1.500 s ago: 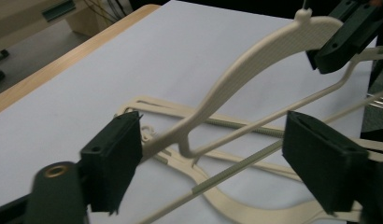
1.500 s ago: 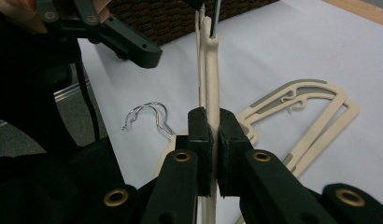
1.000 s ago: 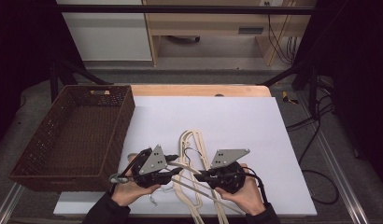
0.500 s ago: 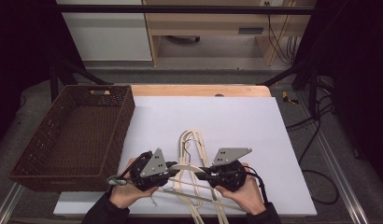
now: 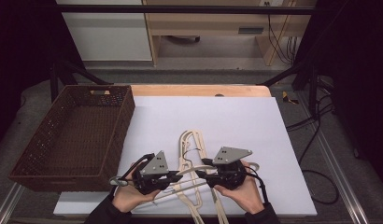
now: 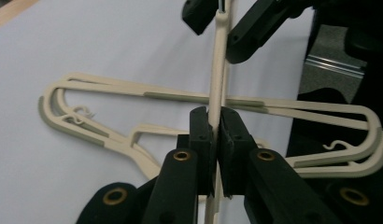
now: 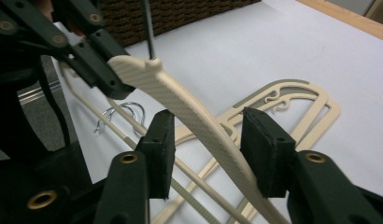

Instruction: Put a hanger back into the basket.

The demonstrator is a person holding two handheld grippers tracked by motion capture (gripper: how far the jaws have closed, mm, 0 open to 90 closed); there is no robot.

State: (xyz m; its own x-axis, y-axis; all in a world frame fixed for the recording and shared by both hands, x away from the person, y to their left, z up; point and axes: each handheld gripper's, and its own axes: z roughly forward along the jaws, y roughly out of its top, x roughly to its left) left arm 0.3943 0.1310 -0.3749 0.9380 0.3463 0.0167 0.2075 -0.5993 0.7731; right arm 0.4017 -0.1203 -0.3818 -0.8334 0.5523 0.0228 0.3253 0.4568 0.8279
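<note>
Left fingers (image 6: 216, 135) clamped on a cream hanger (image 7: 189, 116); right fingers (image 7: 213, 154) just opened, apart from it on both sides.

The hanger is held above the near tabletop (image 5: 236, 116), over more hangers (image 5: 192, 144) lying flat there; a wire hook (image 7: 119, 112) lies beside them. The far half of the white tabletop is bare up to its wooden back edge. A brown basket (image 5: 68, 135) stands at the left edge, with nothing in it.
</note>
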